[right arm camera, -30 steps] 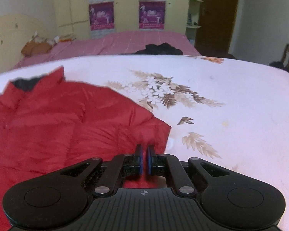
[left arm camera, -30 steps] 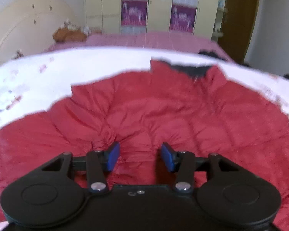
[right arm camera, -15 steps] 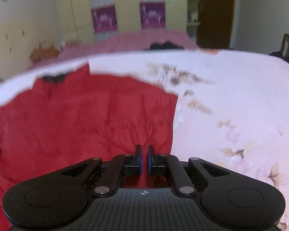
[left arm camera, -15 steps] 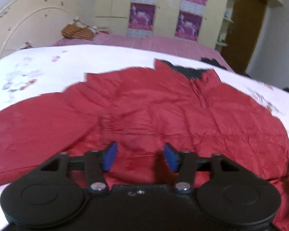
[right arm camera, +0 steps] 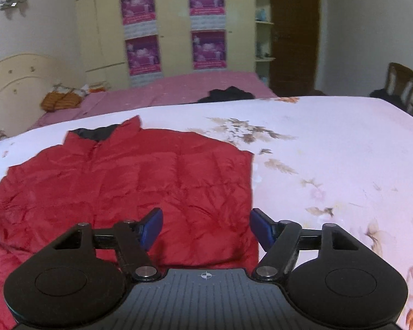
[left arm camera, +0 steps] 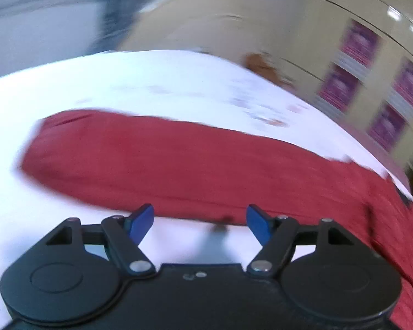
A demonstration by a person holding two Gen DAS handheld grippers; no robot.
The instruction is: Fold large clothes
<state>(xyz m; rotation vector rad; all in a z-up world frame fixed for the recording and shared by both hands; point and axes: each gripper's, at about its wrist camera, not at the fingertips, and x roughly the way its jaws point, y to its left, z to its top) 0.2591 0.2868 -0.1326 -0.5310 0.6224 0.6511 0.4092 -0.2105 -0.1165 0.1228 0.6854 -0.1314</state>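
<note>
The left tool (left arm camera: pixel 200 220), jaws apart and empty, faces the outstretched sleeve (left arm camera: pixel 157 162), probably to fold it in. The red jacket (right arm camera: pixel 140 181) lies flat on the flowered bed (right arm camera: pixel 330 151). The right tool (right arm camera: pixel 205 229) is opening over the hem, gripping nothing.

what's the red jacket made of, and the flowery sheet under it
Red jacket: looks like a thin synthetic shell, probably nylon or polyester, over puffy filling. It has a slight sheen, fine crinkles and stitched quilt panels; the collar lining is dark.
Floral sheet: seems a matte woven fabric, perhaps cotton or a blend. It shows no shine, lies flat and carries a printed leaf and flower pattern.
</note>
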